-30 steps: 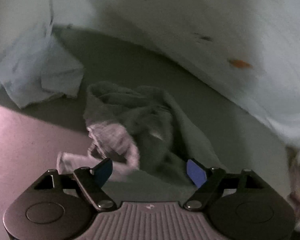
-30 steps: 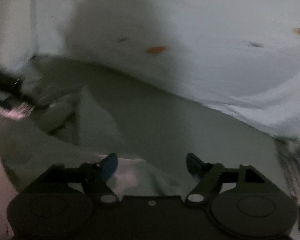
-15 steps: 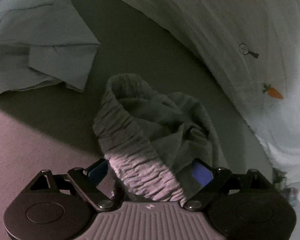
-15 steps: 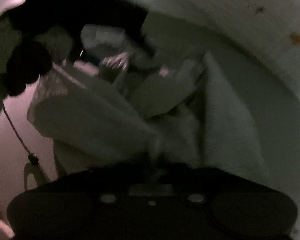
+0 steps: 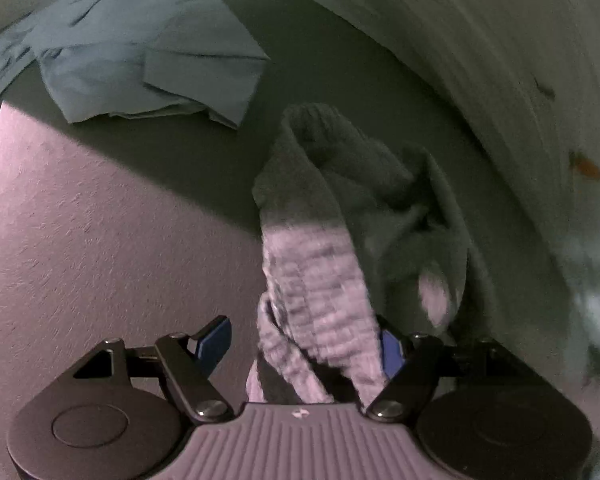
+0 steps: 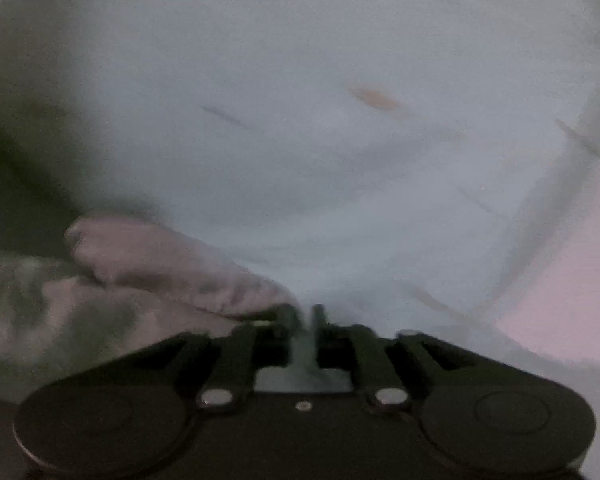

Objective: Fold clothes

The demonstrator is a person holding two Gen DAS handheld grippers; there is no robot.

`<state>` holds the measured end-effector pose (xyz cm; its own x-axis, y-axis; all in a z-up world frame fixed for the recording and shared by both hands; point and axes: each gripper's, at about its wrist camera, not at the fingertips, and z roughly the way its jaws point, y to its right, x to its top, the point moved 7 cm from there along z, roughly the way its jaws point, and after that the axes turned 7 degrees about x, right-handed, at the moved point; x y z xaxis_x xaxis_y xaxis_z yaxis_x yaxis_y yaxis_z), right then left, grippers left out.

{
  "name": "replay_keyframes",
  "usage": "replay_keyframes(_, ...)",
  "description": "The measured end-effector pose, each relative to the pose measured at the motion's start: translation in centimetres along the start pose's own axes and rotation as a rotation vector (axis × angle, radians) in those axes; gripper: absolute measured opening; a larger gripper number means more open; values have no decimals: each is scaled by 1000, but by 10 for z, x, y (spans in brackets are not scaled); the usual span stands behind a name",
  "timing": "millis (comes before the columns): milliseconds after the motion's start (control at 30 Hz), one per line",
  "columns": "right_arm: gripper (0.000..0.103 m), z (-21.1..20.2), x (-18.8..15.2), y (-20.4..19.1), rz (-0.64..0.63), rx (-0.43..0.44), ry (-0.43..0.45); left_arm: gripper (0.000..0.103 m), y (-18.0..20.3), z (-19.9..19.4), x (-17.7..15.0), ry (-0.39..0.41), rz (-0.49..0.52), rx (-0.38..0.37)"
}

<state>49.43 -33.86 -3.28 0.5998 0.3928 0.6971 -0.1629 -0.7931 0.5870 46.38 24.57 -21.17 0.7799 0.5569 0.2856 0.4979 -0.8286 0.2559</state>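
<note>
A crumpled grey garment (image 5: 364, 208) with a ribbed elastic waistband (image 5: 316, 296) lies on the bed. My left gripper (image 5: 304, 344) is open; the waistband runs between its blue pads (image 5: 216, 336), lying against the right one. In the right wrist view my right gripper (image 6: 304, 316) is shut on an edge of the same grey fabric (image 6: 172, 264), which bunches to its left. The view is blurred.
A light blue garment (image 5: 140, 48) lies crumpled at the upper left. A white sheet with a carrot print (image 5: 500, 60) rises behind, and fills the right wrist view (image 6: 320, 100). The bed surface (image 5: 80, 240) is pinkish.
My left gripper moved in so the waistband now lies between its fingers. My right gripper went from open to shut on the grey fabric and swung toward the white sheet.
</note>
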Motion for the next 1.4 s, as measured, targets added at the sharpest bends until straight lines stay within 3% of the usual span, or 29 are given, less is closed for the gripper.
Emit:
replay_keyframes(67,24,16,-16,36,117,-125,-80,76,2,1,-8,-3,18,20)
replay_keyframes(100,35,17,-22,41,182,-123,-90,76,2,3,-12,-5,21,26)
replay_keyframes(133,54,15,-27,38,231,-89,-91,76,1,4,-16,-10,17,25)
replay_keyframes(200,61,9,-39,8,302,63,-80,77,1,10,-18,-17,-12,15)
replay_keyframes(300,61,6,-49,-68,231,309,-130,77,4,19,-17,-16,-35,8)
replay_keyframes(467,68,5,-53,-176,187,551,-196,77,17,22,-14,14,6,23)
replay_keyframes(500,68,9,-53,-189,216,576,-222,75,20,22,-14,30,8,25)
replay_keyframes(533,68,14,-53,-197,248,596,-249,59,22,21,-14,57,12,32)
replay_keyframes(600,68,26,-53,-201,294,599,-286,45,26,14,-13,107,21,70)
replay_keyframes(633,68,34,-51,-202,296,593,-289,23,27,6,-11,139,23,92)
replay_keyframes(733,68,38,-41,-195,265,537,-271,16,25,-45,5,272,22,107)
replay_keyframes(867,69,42,-35,-172,290,428,-165,16,7,-126,25,417,-26,74)
replay_keyframes(933,70,44,-36,-171,298,435,-168,16,-4,-144,27,435,-36,80)
replay_keyframes(1000,70,47,-38,-173,288,435,-186,16,-14,-132,17,368,-24,123)
replay_keyframes(1100,71,47,-42,-175,282,439,-212,21,-28,-95,-18,184,2,192)
replay_keyframes(1200,75,42,-44,-176,259,453,-212,28,-27,-79,-55,92,88,244)
replay_keyframes(1300,79,44,-45,-180,218,457,-209,54,-6,-89,-58,140,161,178)
replay_keyframes(1333,79,46,-44,-182,212,464,-212,68,0,-93,-52,172,171,157)
replay_keyframes(1367,79,48,-43,-185,211,470,-216,75,4,-95,-44,210,181,142)
replay_keyframes(1400,79,51,-41,-189,208,476,-223,76,10,-98,-35,246,190,135)
